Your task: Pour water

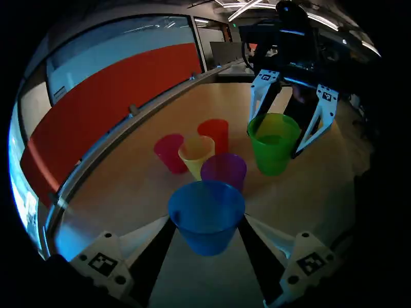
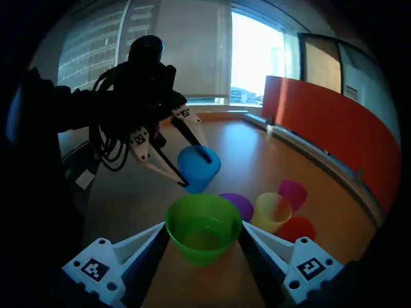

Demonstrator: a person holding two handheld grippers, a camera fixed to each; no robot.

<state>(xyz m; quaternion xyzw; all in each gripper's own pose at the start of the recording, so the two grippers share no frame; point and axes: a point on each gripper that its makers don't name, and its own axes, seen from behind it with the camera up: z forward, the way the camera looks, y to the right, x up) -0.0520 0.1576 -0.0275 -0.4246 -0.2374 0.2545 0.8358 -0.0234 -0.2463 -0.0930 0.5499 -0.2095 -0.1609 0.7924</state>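
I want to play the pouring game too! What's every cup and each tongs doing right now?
left tongs: shut on the blue cup
right tongs: shut on the green cup
blue cup: upright, contents unclear
green cup: upright, some liquid inside
purple cup: upright on the table, untouched
yellow cup: upright, untouched
pink cup: upright, untouched
red cup: upright, untouched

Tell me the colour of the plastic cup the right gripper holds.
Green: the translucent green plastic cup shows best in the right gripper view.
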